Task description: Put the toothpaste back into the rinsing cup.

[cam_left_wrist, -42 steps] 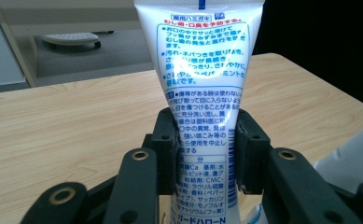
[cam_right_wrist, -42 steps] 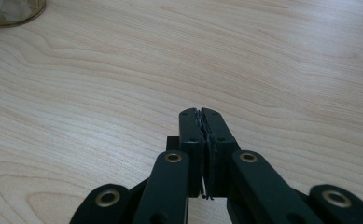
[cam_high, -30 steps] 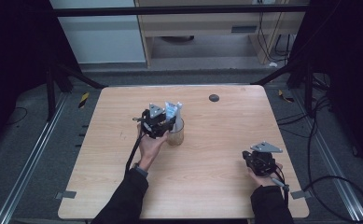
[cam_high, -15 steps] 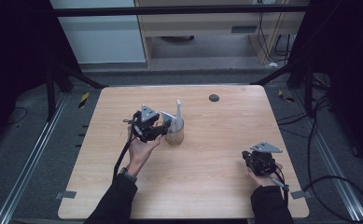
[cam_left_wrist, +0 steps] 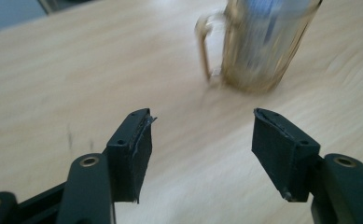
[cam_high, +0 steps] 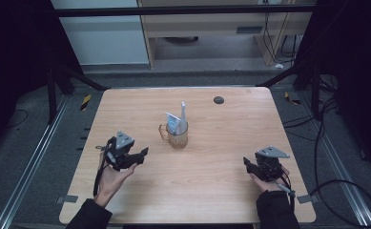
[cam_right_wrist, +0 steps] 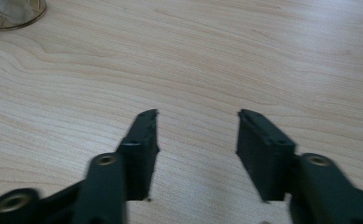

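Nearest, at the bench's front edge: two sleeved forearms, one set of tongs in each hand. Left tongs low over the wood at front left, jaws spread wide after just opening, nothing between them. Right tongs near the front right corner, jaws likewise just opened and standing apart over bare wood. Farther in, near mid-bench: amber glass mug, upright, handle turned leftward, well apart from both tongs. Inside the mug: white toothpaste tube and slim white toothbrush, leaning, tops above the rim. Beyond, toward the far edge: small dark round disc on the wood.
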The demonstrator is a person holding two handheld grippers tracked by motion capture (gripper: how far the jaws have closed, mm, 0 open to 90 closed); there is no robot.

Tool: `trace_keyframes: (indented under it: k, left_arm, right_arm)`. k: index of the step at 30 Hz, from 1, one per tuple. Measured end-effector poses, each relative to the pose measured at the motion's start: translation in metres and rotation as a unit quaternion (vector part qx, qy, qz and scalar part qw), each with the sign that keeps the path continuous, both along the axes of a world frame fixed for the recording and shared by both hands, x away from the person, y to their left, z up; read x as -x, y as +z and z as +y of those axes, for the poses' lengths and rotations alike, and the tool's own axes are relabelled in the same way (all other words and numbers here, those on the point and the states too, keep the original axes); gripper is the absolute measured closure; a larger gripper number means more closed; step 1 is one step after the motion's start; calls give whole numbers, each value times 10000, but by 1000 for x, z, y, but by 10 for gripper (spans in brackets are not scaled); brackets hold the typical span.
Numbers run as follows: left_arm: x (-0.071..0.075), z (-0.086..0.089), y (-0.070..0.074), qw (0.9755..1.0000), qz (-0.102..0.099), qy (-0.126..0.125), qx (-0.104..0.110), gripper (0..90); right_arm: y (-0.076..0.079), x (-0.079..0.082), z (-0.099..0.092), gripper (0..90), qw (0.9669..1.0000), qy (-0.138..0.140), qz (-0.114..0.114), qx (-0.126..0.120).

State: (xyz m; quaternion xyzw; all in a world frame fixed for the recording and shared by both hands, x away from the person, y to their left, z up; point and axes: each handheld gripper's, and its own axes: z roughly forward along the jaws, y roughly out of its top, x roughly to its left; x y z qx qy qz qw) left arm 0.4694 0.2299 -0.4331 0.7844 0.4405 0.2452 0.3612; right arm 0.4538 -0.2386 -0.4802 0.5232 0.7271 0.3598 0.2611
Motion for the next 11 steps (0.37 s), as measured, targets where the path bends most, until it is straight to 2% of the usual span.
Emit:
trace_keyframes:
  k: [2,5,7,11]
  left_arm:
    - [7,11,-10,9999,98,106,41,357]
    - [15,29,-25,9993,193,284,175,347]
    - [15,38,-30,9987,339,366,79,342]
    - [14,54,-31,9973,277,661,188,320]
  right_arm:
    - [-2,-1,0,341,10000,6,22,-3]
    - [-3,-1,1,291,9999,16,86,-74]
    - [-4,-1,2,282,10000,45,79,-32]
    - [-4,0,4,267,9999,69,76,-20]
